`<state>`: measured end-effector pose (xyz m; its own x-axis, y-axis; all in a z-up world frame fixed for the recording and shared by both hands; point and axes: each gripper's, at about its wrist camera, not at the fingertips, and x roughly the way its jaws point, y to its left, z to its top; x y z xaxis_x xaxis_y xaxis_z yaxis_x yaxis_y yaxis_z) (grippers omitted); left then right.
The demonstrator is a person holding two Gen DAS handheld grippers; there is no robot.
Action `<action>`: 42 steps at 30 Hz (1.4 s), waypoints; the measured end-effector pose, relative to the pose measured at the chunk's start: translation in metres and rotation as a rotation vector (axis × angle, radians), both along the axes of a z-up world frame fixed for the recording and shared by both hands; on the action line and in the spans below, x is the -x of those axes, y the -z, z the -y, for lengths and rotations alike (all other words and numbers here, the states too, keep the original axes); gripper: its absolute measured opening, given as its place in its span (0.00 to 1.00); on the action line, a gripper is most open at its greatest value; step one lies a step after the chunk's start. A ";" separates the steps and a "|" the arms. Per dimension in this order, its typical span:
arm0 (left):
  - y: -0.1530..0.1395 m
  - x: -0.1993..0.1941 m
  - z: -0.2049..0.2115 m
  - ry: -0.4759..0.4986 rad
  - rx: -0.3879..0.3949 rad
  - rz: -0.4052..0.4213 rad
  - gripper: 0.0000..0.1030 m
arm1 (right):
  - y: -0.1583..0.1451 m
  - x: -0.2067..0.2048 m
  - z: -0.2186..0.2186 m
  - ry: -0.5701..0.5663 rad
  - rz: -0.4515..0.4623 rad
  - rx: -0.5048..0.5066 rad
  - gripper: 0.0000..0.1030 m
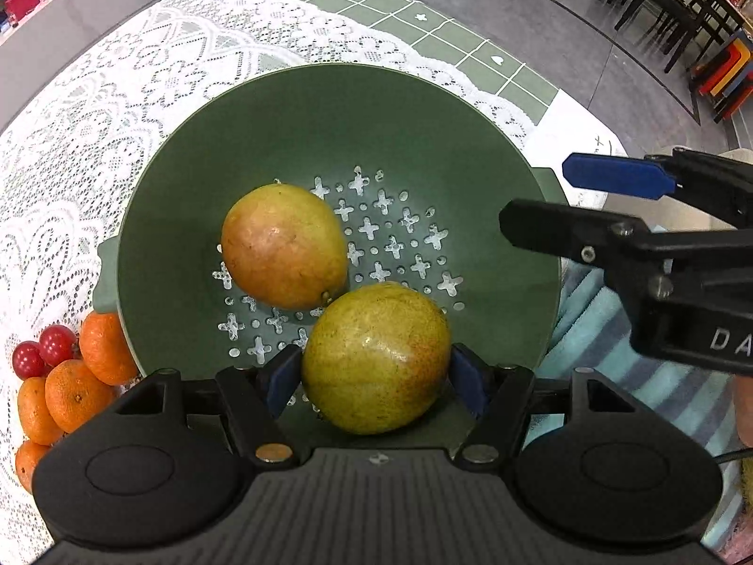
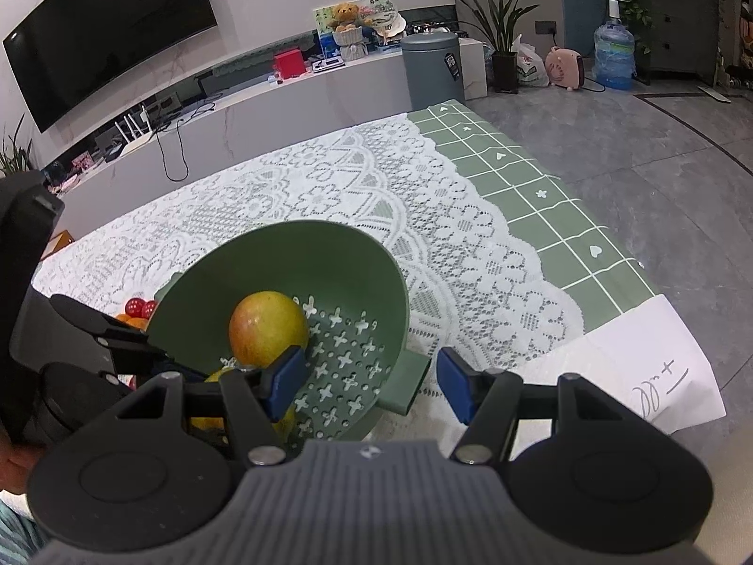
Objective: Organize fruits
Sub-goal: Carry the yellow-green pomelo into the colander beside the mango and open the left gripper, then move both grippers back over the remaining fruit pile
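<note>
Left gripper [image 1: 376,372] closed on yellow-green mango [image 1: 376,358], blue pads pressing both flanks; fruit low inside green colander [image 1: 329,108], judged about to be set beside second mango [image 1: 284,246], red-blushed, on perforated floor.

Right gripper [image 2: 369,383] spread wide, nothing held, straddling colander's near handle [image 2: 408,388]; likely poised to steady it.

Colander: matte plastic, cross-shaped holes.

Tangerines [image 1: 70,386], cherry tomatoes [image 1: 44,351] heaped on lace cloth [image 1: 117,94] against colander's left rim, toward table's left edge.
</note>
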<state>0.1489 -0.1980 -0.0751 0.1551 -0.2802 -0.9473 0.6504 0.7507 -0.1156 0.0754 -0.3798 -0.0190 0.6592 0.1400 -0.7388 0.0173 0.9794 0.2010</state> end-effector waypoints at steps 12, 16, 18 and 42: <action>-0.009 -0.001 -0.008 -0.033 0.047 0.011 0.79 | -0.008 0.010 -0.006 0.019 -0.003 0.029 0.60; -0.026 0.010 -0.019 -0.050 0.091 0.066 0.79 | -0.014 0.014 -0.012 0.012 0.012 0.039 0.60; -0.035 0.018 -0.027 -0.065 0.100 0.111 0.79 | -0.017 0.014 -0.017 0.006 0.018 0.045 0.60; -0.065 0.088 -0.197 -0.529 0.181 0.418 0.78 | -0.006 0.037 -0.151 -0.228 0.107 0.074 0.70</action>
